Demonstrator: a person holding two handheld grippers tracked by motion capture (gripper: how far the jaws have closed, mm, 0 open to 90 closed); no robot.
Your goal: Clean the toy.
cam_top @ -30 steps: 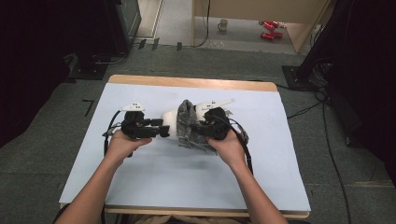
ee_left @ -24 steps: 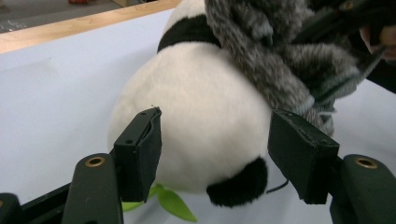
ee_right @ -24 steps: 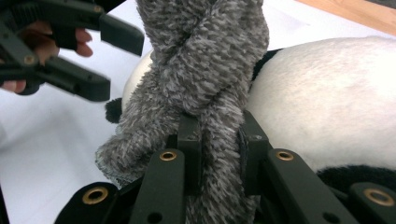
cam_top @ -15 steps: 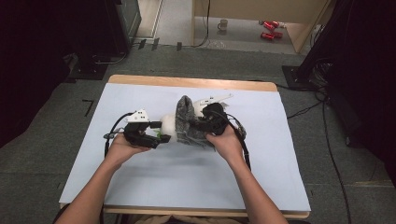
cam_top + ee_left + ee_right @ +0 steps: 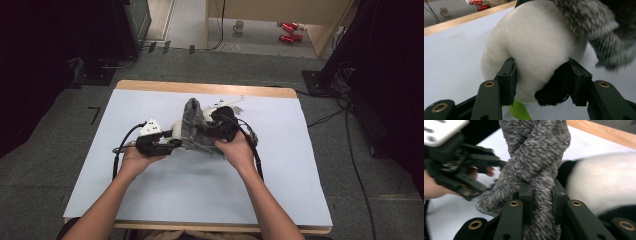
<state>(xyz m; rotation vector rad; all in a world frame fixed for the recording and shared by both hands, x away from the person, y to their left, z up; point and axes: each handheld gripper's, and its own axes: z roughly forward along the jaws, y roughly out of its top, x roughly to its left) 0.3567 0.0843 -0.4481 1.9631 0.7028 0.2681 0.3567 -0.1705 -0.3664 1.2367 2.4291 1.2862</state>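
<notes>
Left gripper view has the left gripper [image 5: 541, 80] lower than a second ago, its jaws just closing and pressing the white plush toy [image 5: 534, 47]. The right gripper [image 5: 541, 197] stays clamped on the grey fuzzy cloth [image 5: 536, 152]. Both lie mid-table [image 5: 165, 200] on the pale blue sheet; beyond, a mug [image 5: 239, 26] sits on the floor.

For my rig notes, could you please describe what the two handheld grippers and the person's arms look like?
Both the left gripper and the right gripper are black, each with two flat angular jaws fastened by brass-coloured rivets. The left one carries a pale three-cornered plate with small dark marks. A black cable loops from each. The person's forearms are bare, with no sleeves in sight.
</notes>
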